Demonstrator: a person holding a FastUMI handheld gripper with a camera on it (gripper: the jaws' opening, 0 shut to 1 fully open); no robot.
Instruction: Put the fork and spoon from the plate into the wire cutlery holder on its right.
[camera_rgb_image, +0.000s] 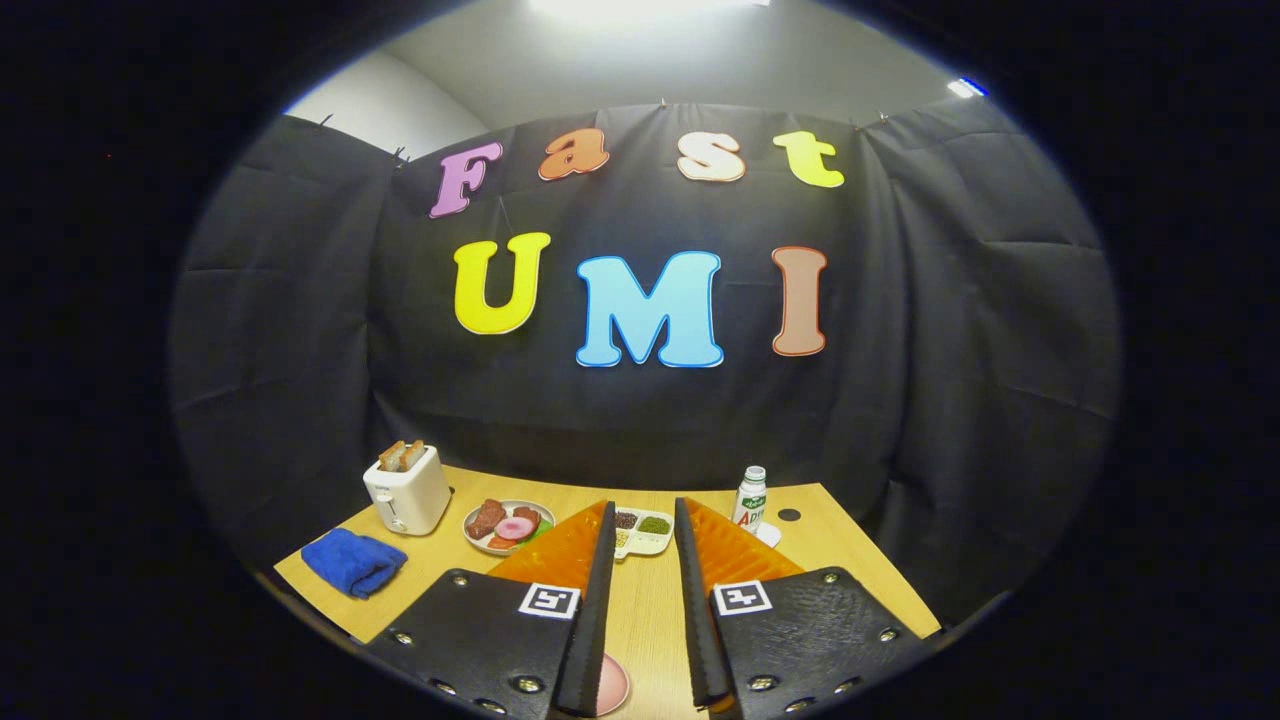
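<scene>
Two toast slices (401, 455) in toaster (408, 492)

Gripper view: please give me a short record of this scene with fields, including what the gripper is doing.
surface: wooden table
gripper: open, holds nothing, above the table
far left: white toaster with bread in its slots
near left: folded blue cloth
beyond the fingers, left: plate of food
just ahead, between the fingers: divided white tray with grains
beyond the fingers, right: small bottle
</scene>
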